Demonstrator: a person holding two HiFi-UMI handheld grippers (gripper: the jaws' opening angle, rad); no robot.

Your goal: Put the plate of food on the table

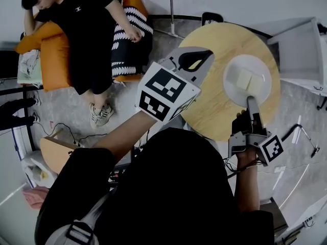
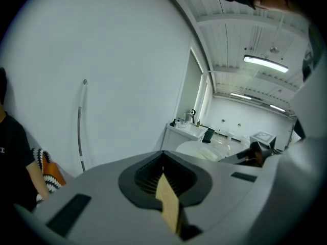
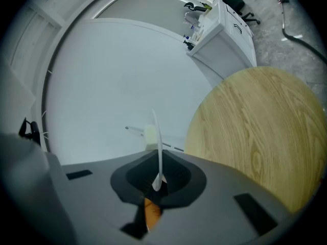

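Observation:
A white plate (image 1: 248,79) with pale square pieces of food (image 1: 244,79) is held over the right side of the round wooden table (image 1: 212,108). My right gripper (image 1: 251,101) is shut on the plate's near rim. Whether the plate touches the tabletop I cannot tell. In the right gripper view the plate (image 3: 158,147) stands edge-on between the jaws, a piece of food (image 3: 149,135) on its left face, the table (image 3: 255,131) to the right. My left gripper (image 1: 200,56) is raised beside the table's left edge, shut and empty; in the left gripper view its jaws (image 2: 166,198) hold nothing.
A person in black (image 1: 82,29) sits on an orange seat (image 1: 51,55) at the upper left, feet on the floor. A white cabinet (image 1: 301,50) stands right of the table, a black chair (image 1: 212,18) behind it. Cables (image 1: 301,134) lie on the floor at right.

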